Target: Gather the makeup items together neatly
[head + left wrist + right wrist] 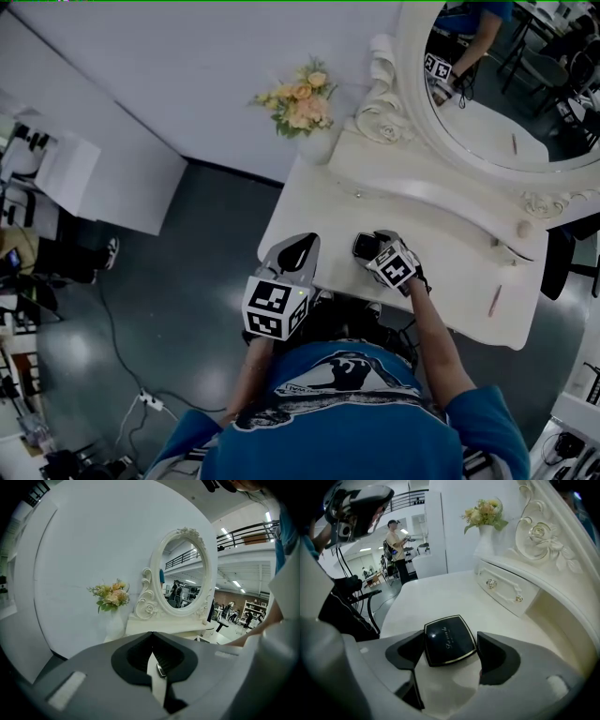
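Right gripper view has the right gripper [450, 640] low over the white dressing table [436, 592], its jaws standing apart on either side of a black compact [448, 638] with a thin gold edge. The compact lies flat and closed on the tabletop; the jaw on the picture's left sits at or nearly at its edge, and a narrow gap shows at the other jaw, so the compact is framed, not clamped. Beyond it a drawer front [506, 590] with two small knobs runs along the raised back of the table, and a white vase [484, 543] of pale flowers stands at the far corner. Left gripper view shows the left gripper [151, 635] with its jaws brought together at the tips and nothing between them, raised and facing the oval mirror [183, 576] in its carved frame. Head view places the left gripper at the table's near edge, just beside the right one, and a slim pink pencil [494, 300] lies well apart from the compact, near the table's right-hand end.
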Demonstrator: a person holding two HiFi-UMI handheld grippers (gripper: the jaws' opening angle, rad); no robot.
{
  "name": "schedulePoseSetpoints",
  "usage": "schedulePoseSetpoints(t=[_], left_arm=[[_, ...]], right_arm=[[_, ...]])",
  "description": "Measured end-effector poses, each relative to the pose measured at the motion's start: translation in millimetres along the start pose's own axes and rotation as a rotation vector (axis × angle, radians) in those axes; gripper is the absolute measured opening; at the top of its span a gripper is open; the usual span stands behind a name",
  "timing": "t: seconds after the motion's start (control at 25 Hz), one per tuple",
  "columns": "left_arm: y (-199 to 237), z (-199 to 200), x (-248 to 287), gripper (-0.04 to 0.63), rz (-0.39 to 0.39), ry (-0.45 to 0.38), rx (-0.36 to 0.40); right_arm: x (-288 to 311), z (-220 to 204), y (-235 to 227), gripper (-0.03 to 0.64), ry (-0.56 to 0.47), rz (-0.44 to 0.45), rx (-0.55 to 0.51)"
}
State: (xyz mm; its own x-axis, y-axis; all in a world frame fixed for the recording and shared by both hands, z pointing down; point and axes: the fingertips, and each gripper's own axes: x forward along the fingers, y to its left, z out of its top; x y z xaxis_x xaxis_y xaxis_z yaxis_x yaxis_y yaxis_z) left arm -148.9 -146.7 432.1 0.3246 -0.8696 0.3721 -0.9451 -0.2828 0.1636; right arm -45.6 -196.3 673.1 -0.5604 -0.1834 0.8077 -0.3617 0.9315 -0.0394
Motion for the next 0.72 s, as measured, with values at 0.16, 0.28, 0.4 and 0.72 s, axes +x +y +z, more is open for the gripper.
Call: schedulePoseSetpoints(t=[0.16,0.28,0.4,0.72], left_arm=[[6.2,-2.2,0.6,0.018,-0.014,0.008,0.000],[7.8,-3.6,4.1,0.018,-0.031,0.016,0.004],[5.3,-3.4,7.9,0.018,-0.054,0.020,0.012],[-8.8,-2.1,20.1,0.018,-0.116,0.035,0.030]], right_arm=[[0.9,0.0,0.0,0.353,-0.021,-0.002,0.014],[1.6,0.1,-0.9,0.356,-0.049,-0.001,0.017],[2.0,0.5,-0.2,0.359,-0.078,-0.007,0.031],[-2.0,3.4,-0.3,0.394,-0.076,0.006,0.080]])
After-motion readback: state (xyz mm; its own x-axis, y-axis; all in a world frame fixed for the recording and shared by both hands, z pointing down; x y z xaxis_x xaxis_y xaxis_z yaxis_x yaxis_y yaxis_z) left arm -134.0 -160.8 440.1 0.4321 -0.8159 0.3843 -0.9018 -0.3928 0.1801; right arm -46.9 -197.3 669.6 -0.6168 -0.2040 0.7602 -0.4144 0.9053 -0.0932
